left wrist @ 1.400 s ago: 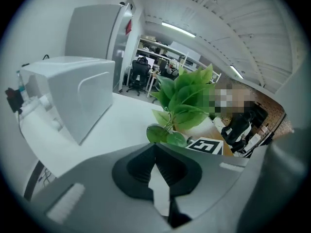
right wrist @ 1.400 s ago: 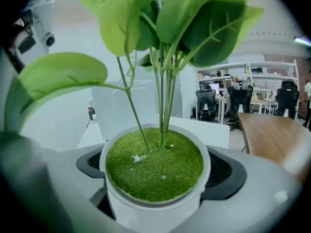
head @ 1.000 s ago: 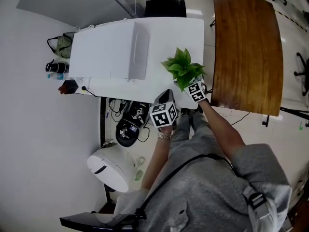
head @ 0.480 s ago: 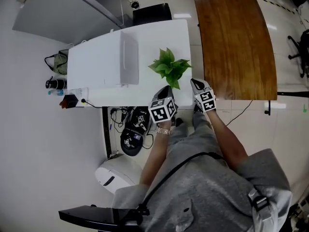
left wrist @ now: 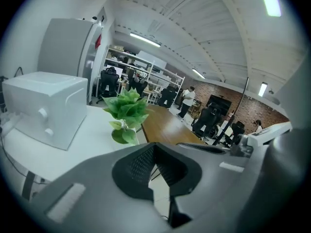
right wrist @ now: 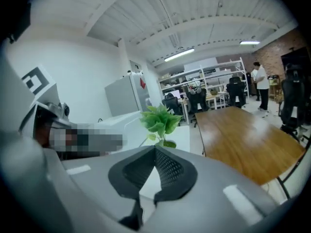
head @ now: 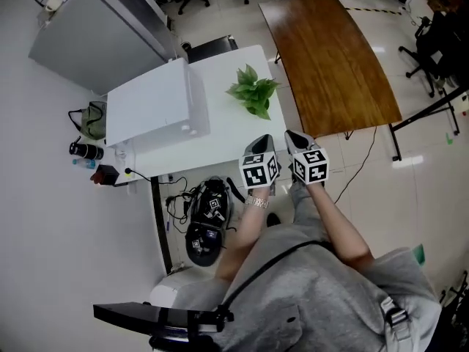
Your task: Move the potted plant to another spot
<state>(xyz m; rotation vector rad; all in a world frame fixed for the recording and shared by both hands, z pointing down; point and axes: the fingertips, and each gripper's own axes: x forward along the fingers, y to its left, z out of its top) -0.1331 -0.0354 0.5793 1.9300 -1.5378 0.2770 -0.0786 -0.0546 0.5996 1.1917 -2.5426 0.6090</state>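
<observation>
The potted plant [head: 253, 92], with green leaves, stands by itself near the right edge of the white table [head: 220, 134]. Both grippers are held off the table's near edge, pointing toward it. My left gripper [head: 261, 144] is shut and holds nothing, and my right gripper [head: 293, 136] beside it is shut and holds nothing too. In the left gripper view the plant [left wrist: 127, 111] shows beyond the closed left gripper [left wrist: 154, 147]. In the right gripper view the plant [right wrist: 160, 120] stands straight ahead of the closed right gripper [right wrist: 155, 149].
A large white box [head: 150, 108] takes up the table's left half. A long wooden table [head: 330, 57] lies to the right across a narrow gap. Bags and cables [head: 205, 218] lie on the floor under the near edge. A grey cabinet [head: 95, 35] stands behind.
The right gripper, close beside the plant a second ago, has drawn back off the table. The left gripper has pulled back too. The plant stays on the table.
</observation>
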